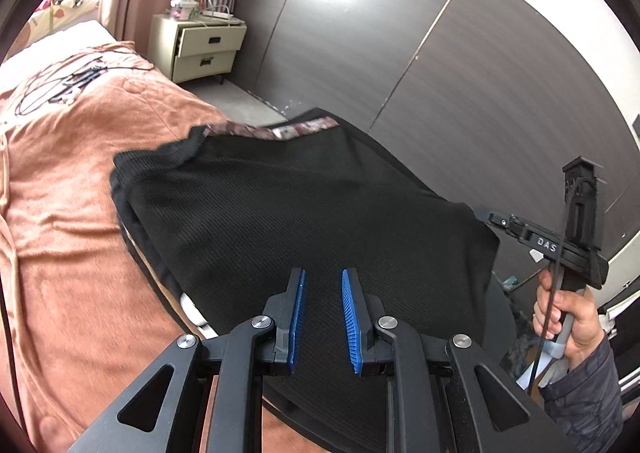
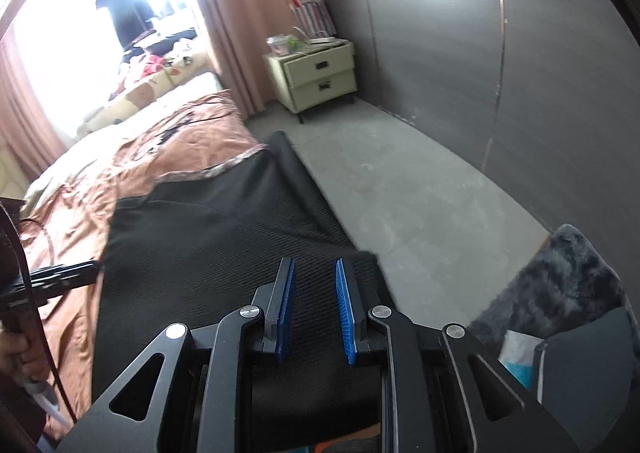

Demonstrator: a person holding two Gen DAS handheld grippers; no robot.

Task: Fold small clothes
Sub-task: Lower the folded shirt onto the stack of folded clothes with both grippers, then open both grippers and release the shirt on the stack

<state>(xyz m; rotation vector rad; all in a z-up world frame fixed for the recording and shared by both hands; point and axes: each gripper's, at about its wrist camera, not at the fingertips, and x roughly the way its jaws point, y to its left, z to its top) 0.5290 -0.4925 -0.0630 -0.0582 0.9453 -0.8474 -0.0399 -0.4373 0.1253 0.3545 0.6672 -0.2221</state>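
Black garment (image 1: 304,205) stretches across the orange bed (image 1: 72,213), floral hem pointing away. The left gripper (image 1: 323,317) and right gripper (image 2: 314,307) pinch its near edge, one each side, jaws narrow on the cloth.

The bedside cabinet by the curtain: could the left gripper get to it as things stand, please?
Probably not. The bedside cabinet stands far across the room past the bed, and the left gripper appears to be holding the black garment, so it is not free.
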